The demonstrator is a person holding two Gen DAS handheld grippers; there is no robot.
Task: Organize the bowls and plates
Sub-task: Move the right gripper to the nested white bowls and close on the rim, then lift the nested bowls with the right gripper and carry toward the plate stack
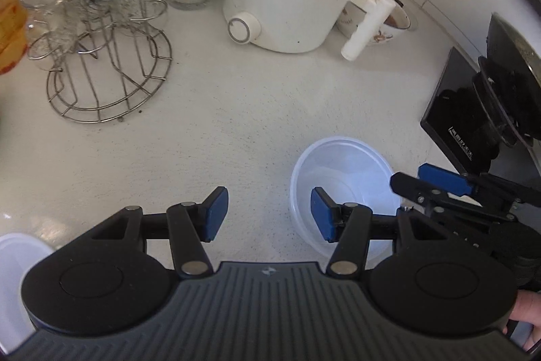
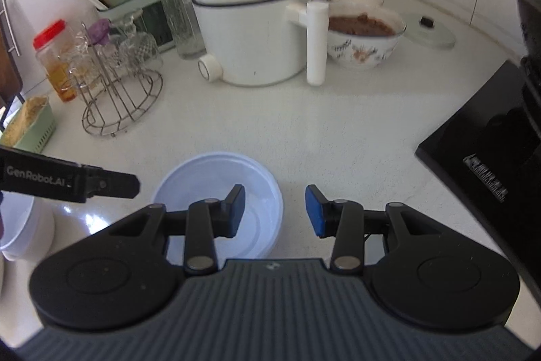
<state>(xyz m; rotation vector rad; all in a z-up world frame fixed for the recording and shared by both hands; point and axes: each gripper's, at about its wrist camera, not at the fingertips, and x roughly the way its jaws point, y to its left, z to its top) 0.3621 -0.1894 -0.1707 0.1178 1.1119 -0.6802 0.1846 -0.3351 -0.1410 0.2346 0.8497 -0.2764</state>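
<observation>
A translucent white plastic bowl point(image 2: 216, 171) stands upright on the white counter point(image 2: 304, 131). My right gripper point(image 2: 275, 212) hovers open at its right rim, one blue pad over the inside and one outside, neither pressing. In the left wrist view the same bowl point(image 1: 341, 171) lies to the right. My left gripper point(image 1: 269, 213) is open, its right pad over the bowl's left rim and nothing held. My right gripper point(image 1: 410, 178) reaches in over the bowl's far side. A second white bowl point(image 2: 20, 225) sits at the left edge.
At the back stand a white electric pot point(image 2: 250, 32), a wire rack of glasses point(image 2: 118, 83), a red-lidded jar point(image 2: 54, 56) and a patterned bowl of brown food point(image 2: 365, 39). A black cooktop point(image 2: 490, 158) borders the right. Bare counter lies between pot and bowl.
</observation>
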